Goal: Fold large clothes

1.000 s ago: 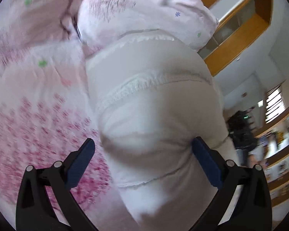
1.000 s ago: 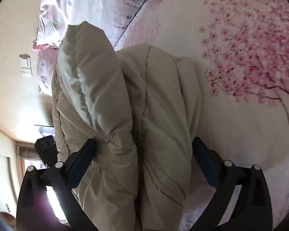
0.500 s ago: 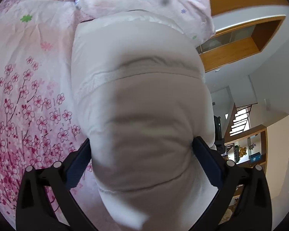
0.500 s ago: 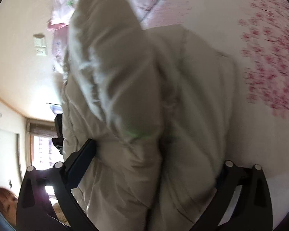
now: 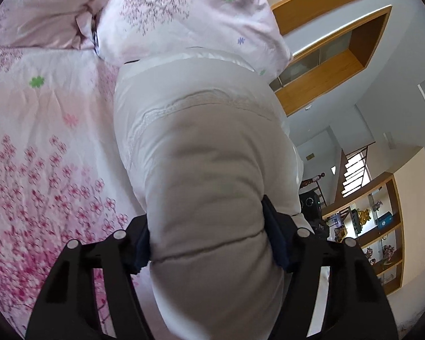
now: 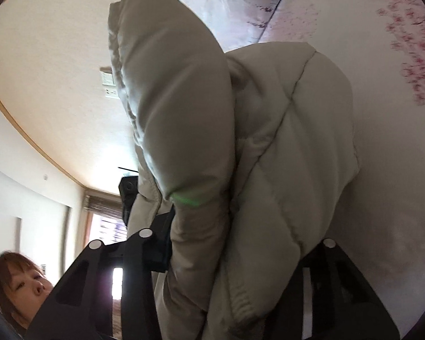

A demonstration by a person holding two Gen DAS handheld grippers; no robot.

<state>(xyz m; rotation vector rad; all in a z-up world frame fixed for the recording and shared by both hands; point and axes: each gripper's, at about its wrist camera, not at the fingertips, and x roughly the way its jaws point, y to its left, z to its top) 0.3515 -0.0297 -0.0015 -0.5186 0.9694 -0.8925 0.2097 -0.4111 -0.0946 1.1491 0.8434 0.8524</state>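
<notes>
A puffy cream jacket [image 5: 201,170] lies bunched on the flowered bedspread [image 5: 42,147], its far end against a pillow [image 5: 184,17]. The left gripper [image 5: 206,243] has just been closing, and its pads now pinch a thick padded roll of the jacket. The right gripper [image 6: 240,257] has likewise been closing and squeezes a bundle of quilted folds [image 6: 283,141]. Gripping both sides at once probably lets the person [image 6: 17,280] lift the bulky jacket evenly and spread it for folding.
</notes>
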